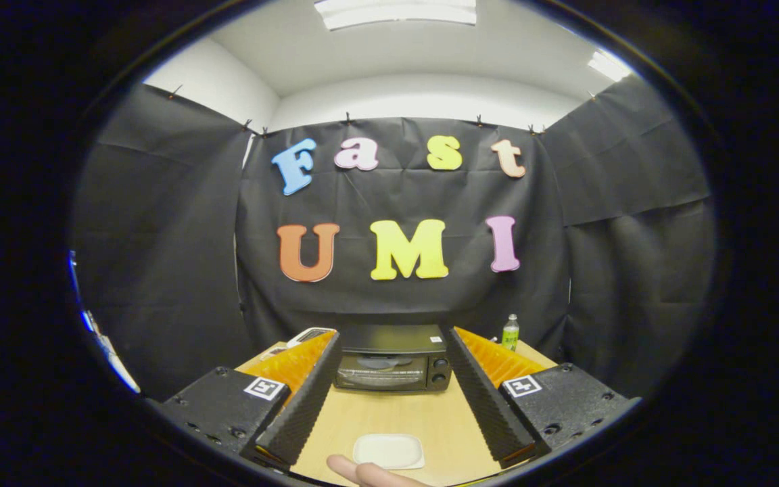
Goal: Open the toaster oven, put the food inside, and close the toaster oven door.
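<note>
The gripper [389, 338] hangs above the near end of the wooden table [389, 412], fingers spread wide with nothing between the pads, gripping nothing at all. Starting on the left: a pale flat object [310, 335] peeks over the left finger's tip at the table's far left corner, too hidden to name. The left finger [301, 399] runs forward as a long ridged wedge, ribbed along its inner face. Between the fingers lies a broad lane of bare, smooth light wood, open all the way to the toaster oven [393, 358]. That oven sits at the far edge of the table against the black cloth wall [159, 237], a dark boxy thing with a glass door, shut, and two round knobs [439, 370] stacked on its right side. I cannot tell what is behind the glass. Nearer, just by the table's front edge and between the finger bases, sits a small white rectangular plate [389, 450] with rounded corners, shallow, looking empty. A fingertip of a person's hand [362, 472] touches in just in front of it. Past the right finger [484, 399], a small clear bottle [510, 332] with a green label stands upright at the far right corner.
</note>
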Available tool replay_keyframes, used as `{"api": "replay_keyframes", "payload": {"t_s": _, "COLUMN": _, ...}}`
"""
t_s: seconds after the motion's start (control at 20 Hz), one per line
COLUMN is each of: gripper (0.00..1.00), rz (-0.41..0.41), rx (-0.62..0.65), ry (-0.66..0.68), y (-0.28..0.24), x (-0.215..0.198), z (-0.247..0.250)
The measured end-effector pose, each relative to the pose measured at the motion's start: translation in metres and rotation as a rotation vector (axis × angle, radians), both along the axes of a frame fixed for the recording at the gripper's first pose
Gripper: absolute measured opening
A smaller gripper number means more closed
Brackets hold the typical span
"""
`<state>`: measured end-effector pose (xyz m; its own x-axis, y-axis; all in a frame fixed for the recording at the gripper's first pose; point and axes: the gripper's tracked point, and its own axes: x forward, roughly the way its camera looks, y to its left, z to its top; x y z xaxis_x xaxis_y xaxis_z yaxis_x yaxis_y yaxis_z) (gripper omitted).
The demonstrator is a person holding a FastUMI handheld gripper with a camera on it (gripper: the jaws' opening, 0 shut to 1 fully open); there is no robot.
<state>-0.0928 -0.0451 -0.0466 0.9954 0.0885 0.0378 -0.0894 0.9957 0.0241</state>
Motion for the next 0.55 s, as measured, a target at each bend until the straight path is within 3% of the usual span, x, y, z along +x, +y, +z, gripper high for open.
{"api": "replay_keyframes", "payload": {"t_s": 0.25, "gripper": 1.00, "rz": 0.034, "rx": 0.013, "ry": -0.005, "y": -0.001, "x": -0.013, "z": -0.003}}
{"api": "replay_keyframes", "payload": {"t_s": 0.55, "gripper": 1.00, "rz": 0.011, "rx": 0.007, "ry": -0.013, "y": -0.010, "x": -0.007, "z": -0.006}}
